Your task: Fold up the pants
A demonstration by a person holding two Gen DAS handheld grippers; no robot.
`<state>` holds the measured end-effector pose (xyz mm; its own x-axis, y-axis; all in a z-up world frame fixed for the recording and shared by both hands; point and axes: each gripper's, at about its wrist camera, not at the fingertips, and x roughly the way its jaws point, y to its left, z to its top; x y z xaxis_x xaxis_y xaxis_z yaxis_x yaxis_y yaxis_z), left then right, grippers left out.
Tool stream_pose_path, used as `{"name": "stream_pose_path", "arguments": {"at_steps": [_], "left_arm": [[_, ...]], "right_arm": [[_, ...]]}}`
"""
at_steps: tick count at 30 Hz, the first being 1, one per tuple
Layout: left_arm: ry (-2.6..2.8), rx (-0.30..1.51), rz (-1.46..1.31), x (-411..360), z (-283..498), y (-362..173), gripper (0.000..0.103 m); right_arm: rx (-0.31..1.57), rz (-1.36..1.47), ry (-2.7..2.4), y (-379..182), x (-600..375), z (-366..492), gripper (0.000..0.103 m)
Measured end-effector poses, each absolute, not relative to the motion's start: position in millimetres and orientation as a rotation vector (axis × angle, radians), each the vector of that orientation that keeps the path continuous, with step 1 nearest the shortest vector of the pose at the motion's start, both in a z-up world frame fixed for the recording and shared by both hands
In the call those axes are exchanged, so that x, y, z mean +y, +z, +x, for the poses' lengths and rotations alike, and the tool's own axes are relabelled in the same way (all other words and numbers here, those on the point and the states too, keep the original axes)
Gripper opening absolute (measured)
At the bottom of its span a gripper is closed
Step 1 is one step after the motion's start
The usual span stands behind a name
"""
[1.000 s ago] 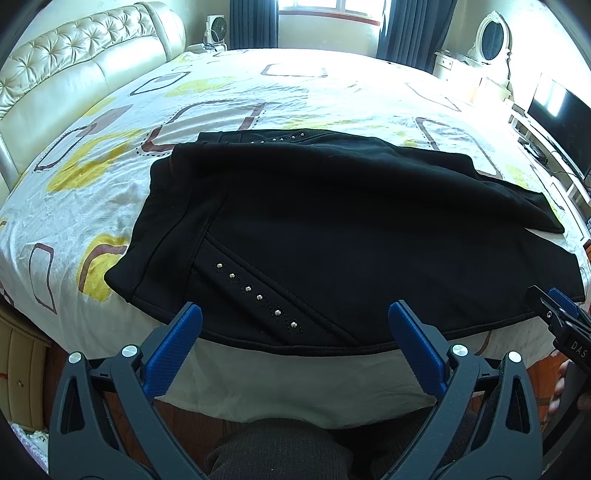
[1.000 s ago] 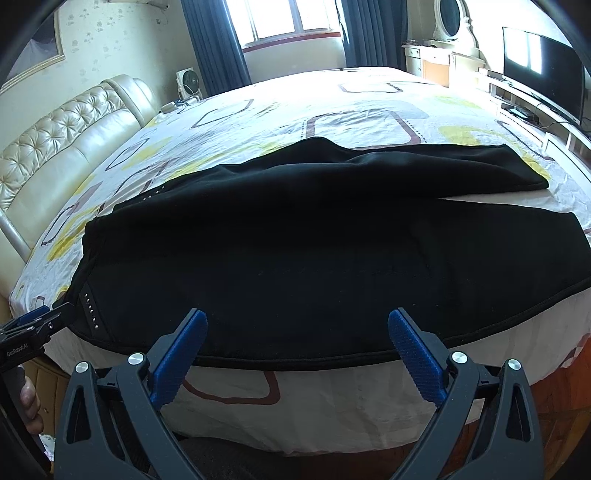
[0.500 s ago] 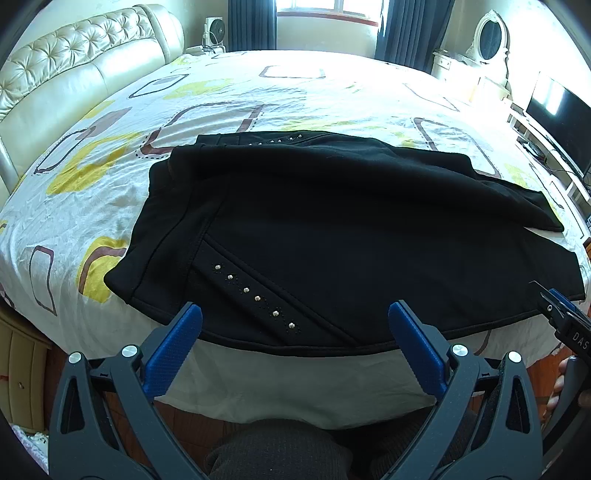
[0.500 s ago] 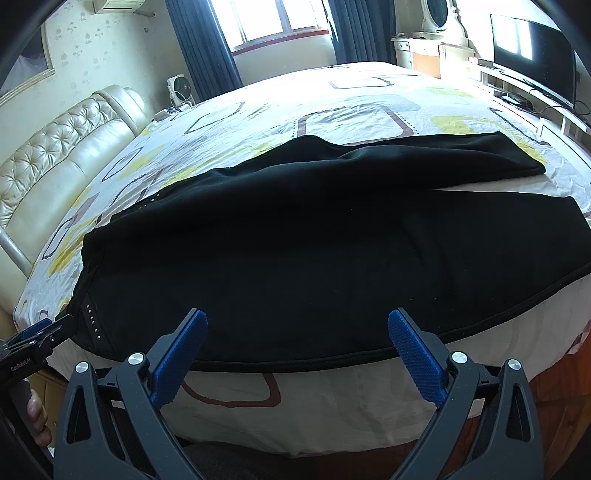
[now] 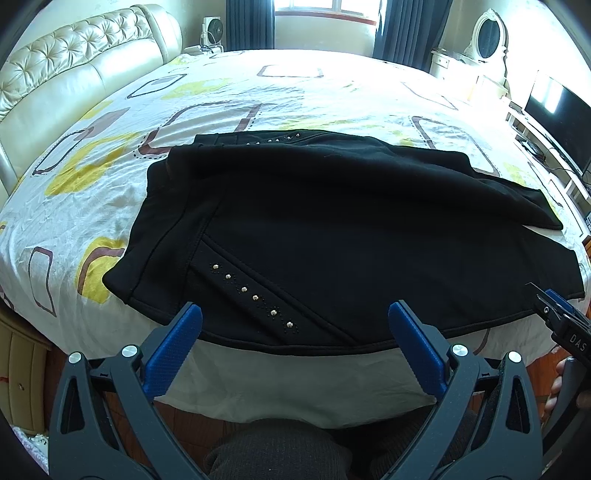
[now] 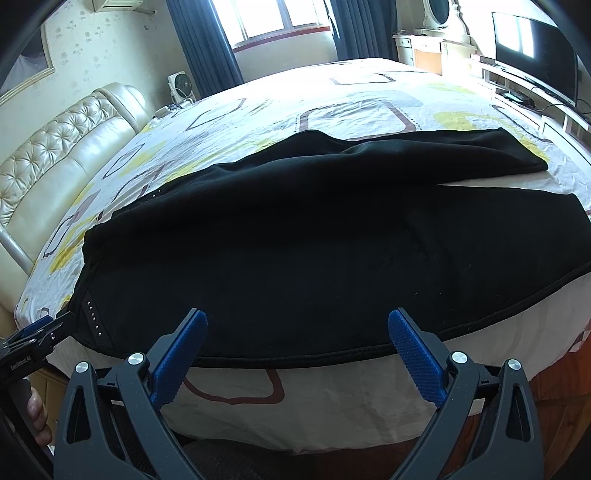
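Black pants (image 5: 332,236) lie spread across the near part of the bed, waistband to the left, legs running right; a row of studs (image 5: 251,295) marks the near pocket. They also fill the right wrist view (image 6: 295,258), the far leg lying partly over the near one. My left gripper (image 5: 295,325) is open and empty, just off the pants' near hem by the waist. My right gripper (image 6: 297,332) is open and empty, just off the near hem further along the leg. Each gripper shows at the edge of the other's view.
The bed (image 5: 258,92) has a white sheet with yellow and brown shapes. A cream tufted headboard (image 5: 74,55) is at the left. A TV (image 5: 554,122) and low cabinet stand at the right, a dresser with an oval mirror (image 5: 487,33) at the back. The person's knees (image 5: 277,450) are below.
Both grippers have drawn back and risen slightly from the bed edge; the right view has tilted up a little. The pants have not moved.
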<state>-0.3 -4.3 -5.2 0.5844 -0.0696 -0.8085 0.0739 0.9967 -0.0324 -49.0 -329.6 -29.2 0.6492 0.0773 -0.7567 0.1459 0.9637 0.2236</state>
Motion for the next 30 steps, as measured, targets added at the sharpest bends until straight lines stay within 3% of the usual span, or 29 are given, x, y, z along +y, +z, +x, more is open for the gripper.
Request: {"name": "stream_pose_path", "arguments": {"at_steps": [30], "left_arm": [[-0.087,0.95,0.002,-4.0,-0.5,-5.1,0.101]], "right_arm": [[0.884,0.282,-0.015,-30.4,-322.9,-47.2,0.098]]}}
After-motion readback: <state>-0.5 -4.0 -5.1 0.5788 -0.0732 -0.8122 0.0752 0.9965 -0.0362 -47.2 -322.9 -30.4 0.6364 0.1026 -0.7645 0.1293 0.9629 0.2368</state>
